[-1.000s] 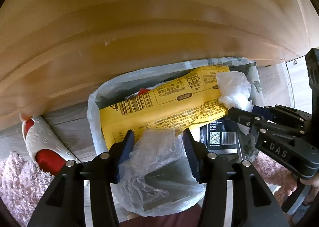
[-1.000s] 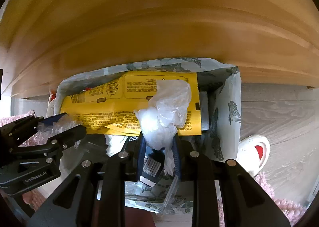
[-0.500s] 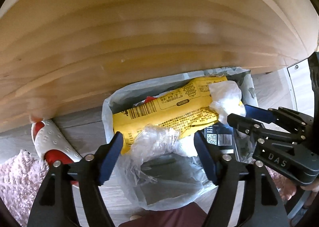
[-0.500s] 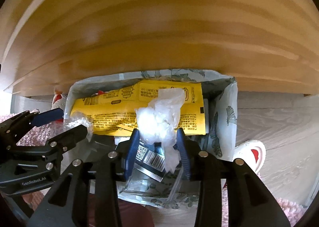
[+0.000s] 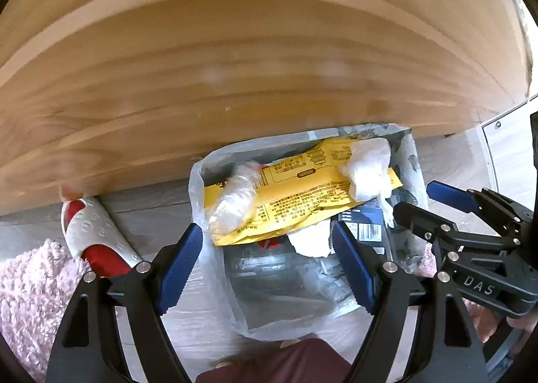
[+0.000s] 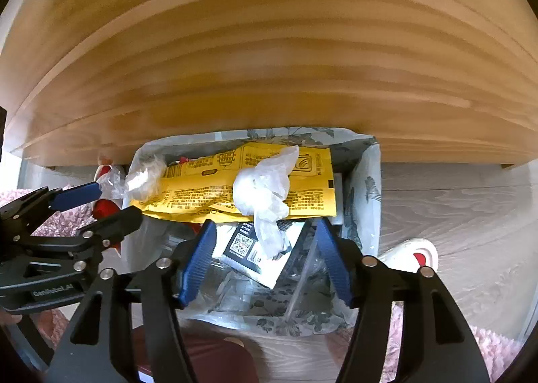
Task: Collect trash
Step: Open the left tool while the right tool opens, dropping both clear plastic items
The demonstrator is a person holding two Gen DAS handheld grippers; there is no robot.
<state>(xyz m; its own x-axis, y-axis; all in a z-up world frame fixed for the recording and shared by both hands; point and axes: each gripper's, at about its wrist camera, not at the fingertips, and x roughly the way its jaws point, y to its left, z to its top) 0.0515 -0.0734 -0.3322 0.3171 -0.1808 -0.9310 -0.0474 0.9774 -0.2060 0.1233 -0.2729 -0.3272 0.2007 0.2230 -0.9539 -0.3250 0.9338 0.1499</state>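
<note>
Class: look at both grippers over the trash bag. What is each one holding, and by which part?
Nothing. The left gripper and right gripper are both open; their plastic wads lie on the yellow packet.

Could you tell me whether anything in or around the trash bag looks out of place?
Nothing is spilled: the yellow wrapper and both crumpled plastic wads lie inside the trash bag. Only a slipper lies beside it on the floor.

**Materials and finish**

Table (image 5: 235, 80): smooth wood with visible grain. Bag (image 6: 364, 194): thin printed plastic. Wrapper (image 6: 208, 188): glossy yellow film. Wads (image 6: 265, 188): crinkled clear plastic, perhaps. Rug (image 5: 30, 285): fluffy pink pile. Pads (image 6: 198, 258): ribbed blue rubber.
</note>
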